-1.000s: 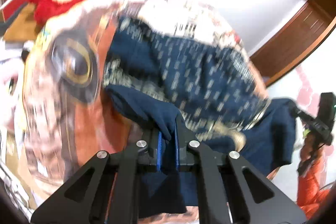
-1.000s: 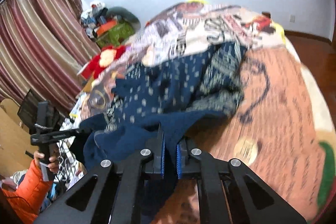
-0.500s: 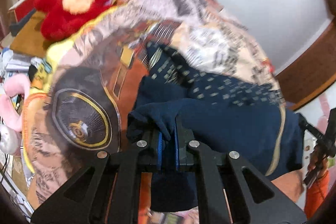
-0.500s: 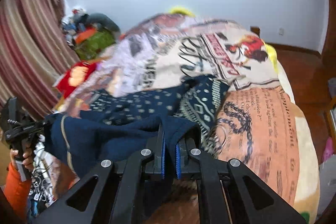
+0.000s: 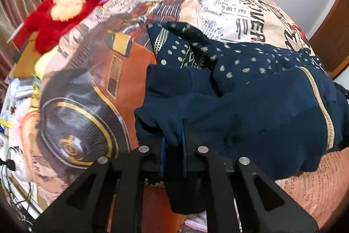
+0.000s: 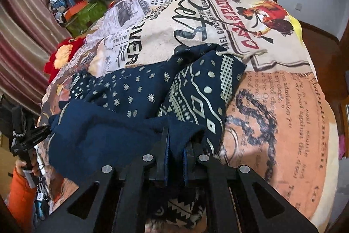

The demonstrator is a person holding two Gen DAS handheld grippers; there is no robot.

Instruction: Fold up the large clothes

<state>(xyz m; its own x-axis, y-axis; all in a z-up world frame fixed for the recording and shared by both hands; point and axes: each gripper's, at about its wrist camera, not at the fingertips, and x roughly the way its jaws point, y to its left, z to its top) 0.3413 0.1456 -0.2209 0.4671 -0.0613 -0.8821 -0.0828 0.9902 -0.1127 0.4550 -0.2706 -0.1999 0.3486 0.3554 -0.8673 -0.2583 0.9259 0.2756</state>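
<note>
Item, nearest: your left hand-held gripper [image 5: 173,145], jaws all but closed and just beginning to ease apart, with a bunch of plain navy cloth between the pads and a tail of it hanging below. Your right hand-held gripper [image 6: 174,150], jaws clamped tight on another bunch of the same plain navy edge.

Item, held: the navy garment [image 5: 250,115], large, soft knit, plain side outward where you hold it, with a pale trim band running along one edge. The edge spans between your two grips, raised off the bed.

Item, beyond the grips: the patterned part of the garment [image 6: 196,91], navy with pale dots, diamonds and bands, lying rumpled on the bed. A pale drawstring [image 6: 250,56] trails from its far corner.

Item, support: the bed, covered by a printed blanket [image 6: 283,102] with orange panels, newsprint lettering and a chain motif.

Item, farther: a red plush toy [image 5: 63,12] at the bed's far left edge; a heap of boxes and bags [image 6: 78,6] by the striped curtain [image 6: 24,32]; white wall behind.

Step in hand, by judgement: carrying the held edge over the rest of the garment to make a fold.

Next move calls for: laying the edge down evenly, both corners level, the cloth smoothed flat over the rumpled part, then letting go.
</note>
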